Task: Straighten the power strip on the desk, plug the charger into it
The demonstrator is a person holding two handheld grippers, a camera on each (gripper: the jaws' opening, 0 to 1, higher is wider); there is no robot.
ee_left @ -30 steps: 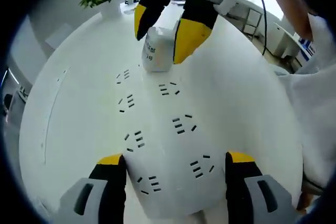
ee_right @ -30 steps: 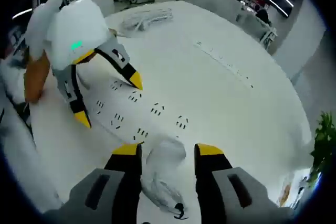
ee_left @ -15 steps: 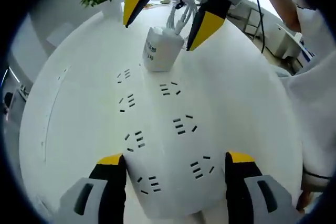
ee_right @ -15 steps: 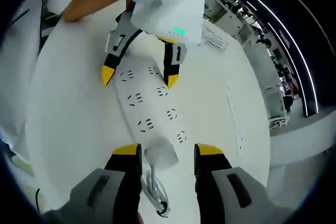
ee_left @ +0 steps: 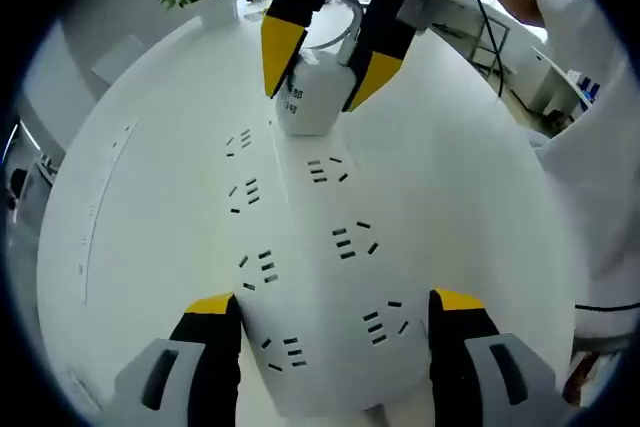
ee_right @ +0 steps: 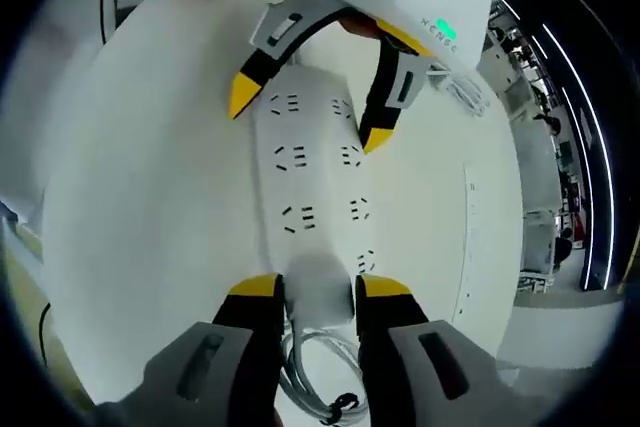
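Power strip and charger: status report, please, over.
Left gripper open, jaws straddling the power strip's near end. Right gripper shut on charger, standing on the strip's far end. Coiled cable trails behind charger; nothing blocking.

The right gripper [ee_right: 315, 292] rises from six o'clock, its yellow-tipped jaws closed against the two sides of the white charger [ee_right: 318, 285], whose coiled cable [ee_right: 320, 372] trails back between them. The charger sits at the near end of the white power strip [ee_right: 315, 162], which runs toward twelve o'clock on the white desk [ee_right: 130, 207]. There the left gripper [ee_right: 305, 117] straddles the strip, jaws apart, possibly touching its edges.
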